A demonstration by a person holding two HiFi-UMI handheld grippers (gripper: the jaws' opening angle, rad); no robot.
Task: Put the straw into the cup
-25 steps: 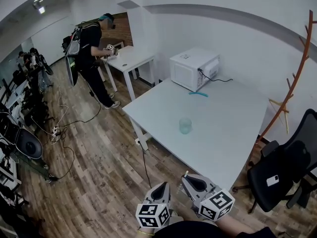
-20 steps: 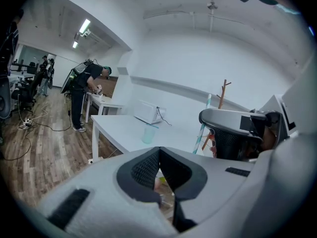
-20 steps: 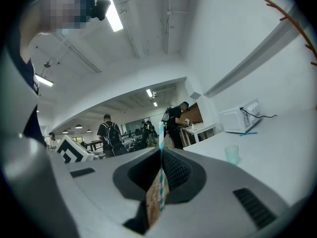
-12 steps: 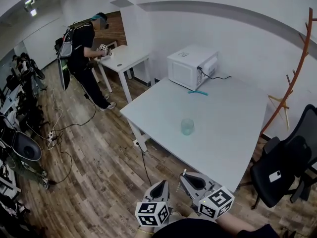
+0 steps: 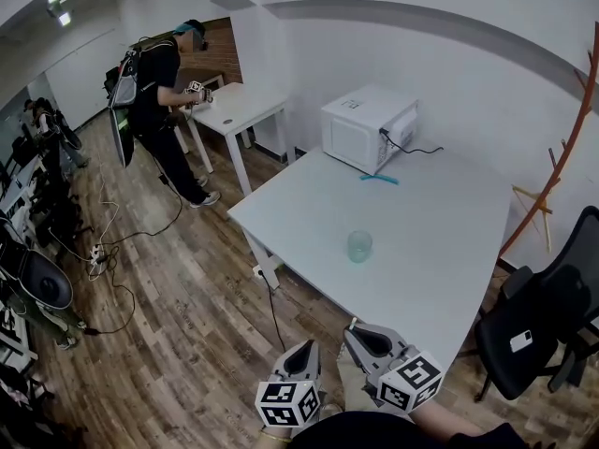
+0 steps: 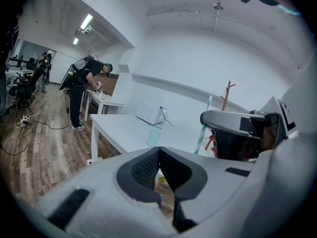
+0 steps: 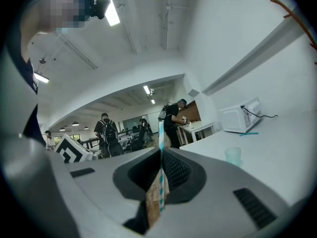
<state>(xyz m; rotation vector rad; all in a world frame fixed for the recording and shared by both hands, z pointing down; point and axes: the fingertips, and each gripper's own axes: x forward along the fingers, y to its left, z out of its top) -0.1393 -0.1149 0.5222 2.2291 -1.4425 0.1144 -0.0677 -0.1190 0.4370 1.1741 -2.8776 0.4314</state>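
Right gripper point(image 7: 161, 151) is clamping the thin teal-and-white striped paper straw point(image 7: 161, 134) - long axis running up-down across the jaws, upper end poking above the tips. Left gripper point(image 6: 158, 150) jaws are sitting together, nothing between. Both are hovering off the white table's point(image 5: 440, 251) near edge. The translucent pale-teal plastic cup point(image 5: 359, 246) is standing upright mid-table, well apart from the straw. The cubes are showing only black-and-white square markers - print on the white microwave point(image 5: 367, 127) is too small to read.
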